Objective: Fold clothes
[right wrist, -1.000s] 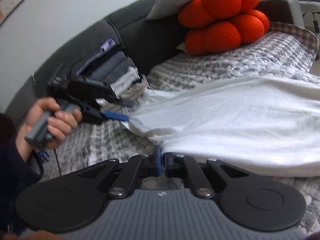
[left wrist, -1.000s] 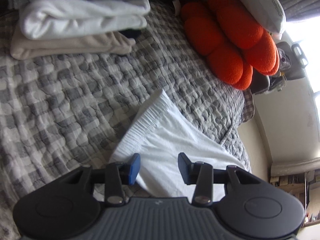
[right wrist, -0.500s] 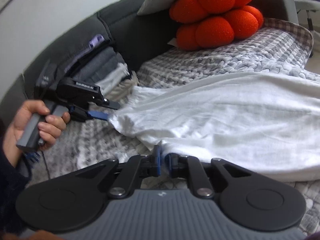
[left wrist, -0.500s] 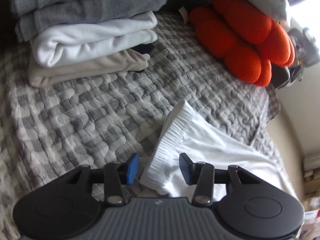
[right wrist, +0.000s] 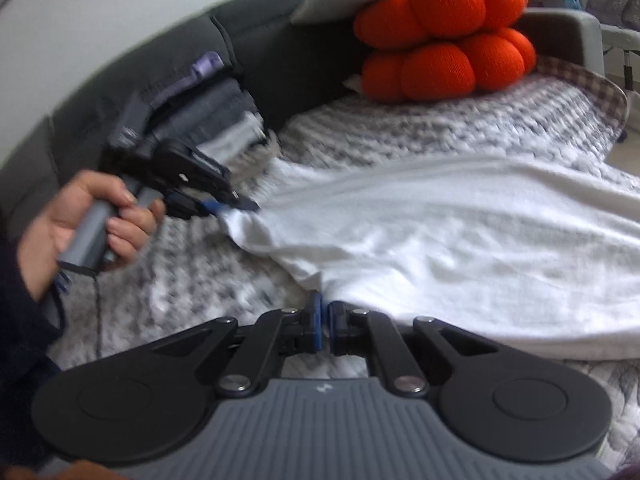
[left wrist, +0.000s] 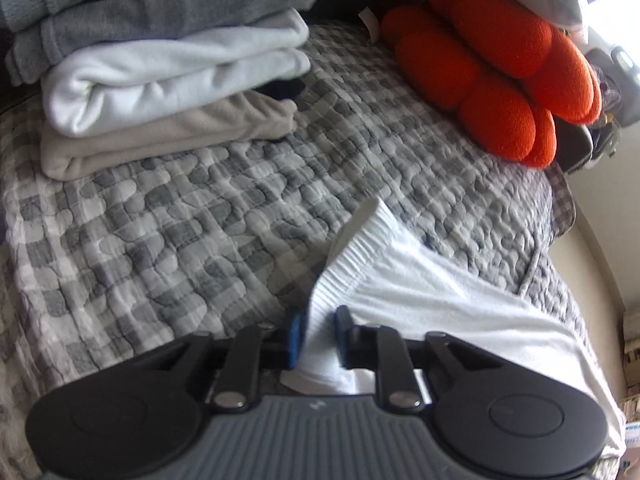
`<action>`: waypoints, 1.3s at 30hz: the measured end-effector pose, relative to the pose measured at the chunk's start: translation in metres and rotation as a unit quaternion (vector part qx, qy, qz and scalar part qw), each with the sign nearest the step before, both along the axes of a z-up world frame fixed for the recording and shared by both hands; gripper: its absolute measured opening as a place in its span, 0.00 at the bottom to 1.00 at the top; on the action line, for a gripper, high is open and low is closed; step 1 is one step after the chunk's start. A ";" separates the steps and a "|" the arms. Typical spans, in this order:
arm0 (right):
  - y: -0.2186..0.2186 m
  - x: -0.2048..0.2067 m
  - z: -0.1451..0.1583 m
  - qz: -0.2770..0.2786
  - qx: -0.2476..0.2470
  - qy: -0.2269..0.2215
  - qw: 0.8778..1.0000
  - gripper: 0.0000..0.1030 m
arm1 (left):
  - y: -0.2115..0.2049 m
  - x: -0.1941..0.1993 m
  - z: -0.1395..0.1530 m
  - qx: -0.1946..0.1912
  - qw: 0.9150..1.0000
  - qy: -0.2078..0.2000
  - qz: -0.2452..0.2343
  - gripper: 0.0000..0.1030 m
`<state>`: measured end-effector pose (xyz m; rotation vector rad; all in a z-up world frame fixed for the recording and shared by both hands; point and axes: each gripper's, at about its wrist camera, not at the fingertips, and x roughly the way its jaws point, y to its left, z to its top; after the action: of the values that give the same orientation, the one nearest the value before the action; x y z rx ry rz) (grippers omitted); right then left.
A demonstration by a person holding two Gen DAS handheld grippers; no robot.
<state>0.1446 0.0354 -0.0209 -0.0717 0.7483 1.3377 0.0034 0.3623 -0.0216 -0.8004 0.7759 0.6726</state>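
Now, left tongs (left wrist: 316, 334): we have just closed them on the ribbed hem of the white garment (left wrist: 420, 300); a second ago they stood open around it.
Right tongs (right wrist: 323, 322): clenched on the garment's near edge.
Garment: spread across the checked quilt (left wrist: 180, 220) on the sofa, both corners held.
Meaning: we judge a fold can begin.
Beyond: folded stack (left wrist: 160, 72), orange cushion (left wrist: 492, 68).

The left tool (left wrist: 318, 334) has just closed on the white garment's (left wrist: 420, 300) ribbed hem.
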 end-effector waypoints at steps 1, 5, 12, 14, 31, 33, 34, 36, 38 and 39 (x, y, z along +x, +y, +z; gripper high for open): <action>0.000 -0.001 -0.001 0.001 -0.003 -0.002 1.000 0.06 | 0.001 -0.001 0.001 -0.001 1.000 -0.005 0.002 0.11; 0.004 -0.002 -0.006 0.005 -0.019 -0.010 1.000 0.06 | 0.004 -0.002 -0.001 -0.011 1.000 -0.008 0.007 0.10; -0.001 -0.003 -0.006 0.004 -0.003 -0.004 1.000 0.07 | 0.008 -0.008 0.003 -0.017 0.999 -0.021 0.022 0.08; -0.001 -0.002 -0.007 0.003 -0.008 -0.004 1.000 0.07 | 0.010 -0.009 0.003 -0.019 0.999 -0.023 0.026 0.08; 0.005 -0.005 -0.005 -0.018 -0.007 -0.014 1.000 0.11 | 0.011 -0.008 0.000 -0.029 0.999 -0.013 0.019 0.18; 0.006 -0.006 -0.005 -0.021 -0.008 -0.016 1.000 0.11 | 0.011 -0.007 0.000 -0.029 0.999 -0.013 0.019 0.18; 0.006 -0.006 -0.005 -0.022 -0.009 -0.018 1.000 0.11 | 0.011 -0.007 0.000 -0.029 0.999 -0.013 0.019 0.18; 0.007 -0.008 -0.004 -0.024 -0.011 -0.024 0.999 0.11 | 0.011 -0.008 0.000 -0.030 0.999 -0.014 0.019 0.18; 0.009 -0.009 -0.003 -0.027 -0.014 -0.030 0.999 0.11 | 0.011 -0.008 0.000 -0.028 0.999 -0.013 0.018 0.18; 0.009 -0.010 -0.003 -0.029 -0.014 -0.032 0.999 0.11 | 0.011 -0.007 0.000 -0.027 0.999 -0.013 0.018 0.18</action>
<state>0.1349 0.0443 -0.0237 -0.1147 0.7098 1.2638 -0.0040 0.3730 -0.0215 -0.8718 0.7603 0.6741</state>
